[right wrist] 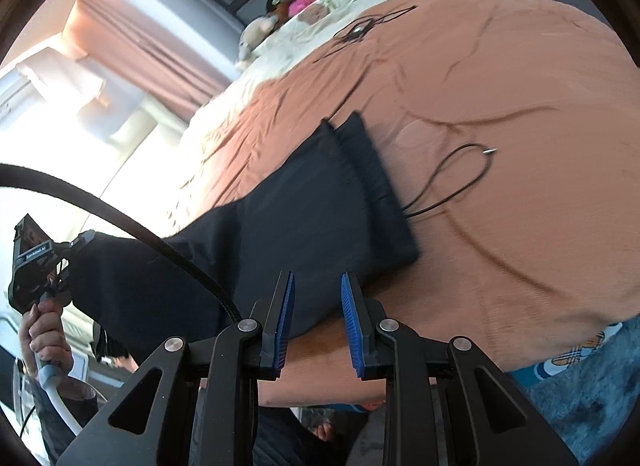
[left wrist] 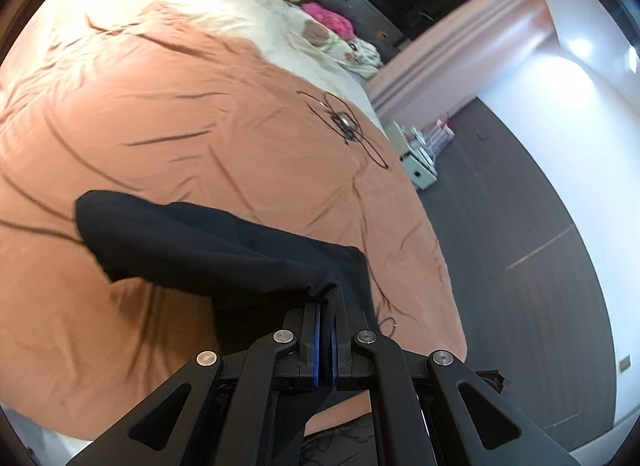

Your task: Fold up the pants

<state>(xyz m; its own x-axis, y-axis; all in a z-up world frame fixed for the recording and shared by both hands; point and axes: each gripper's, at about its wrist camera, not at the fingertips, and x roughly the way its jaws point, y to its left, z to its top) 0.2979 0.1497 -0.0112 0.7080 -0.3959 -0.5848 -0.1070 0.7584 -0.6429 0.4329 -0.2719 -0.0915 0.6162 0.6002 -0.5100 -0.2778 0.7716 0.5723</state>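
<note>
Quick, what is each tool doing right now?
Left tool: closed, holding the black pants.
Right tool: open, holding nothing.

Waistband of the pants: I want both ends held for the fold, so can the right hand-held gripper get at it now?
Probably yes. The right hand-held gripper is open, and the waistband lies flat on the orange bedspread just ahead, uncovered.

Window glare blows out left, perhaps daylight; fisheye edges warped, blurry.

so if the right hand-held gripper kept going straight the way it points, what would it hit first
Probably the dark pants: the open right hand-held gripper points at them, with nothing between its blue pads. Depth is hard to judge, and the orange bedspread lies beneath.
</note>
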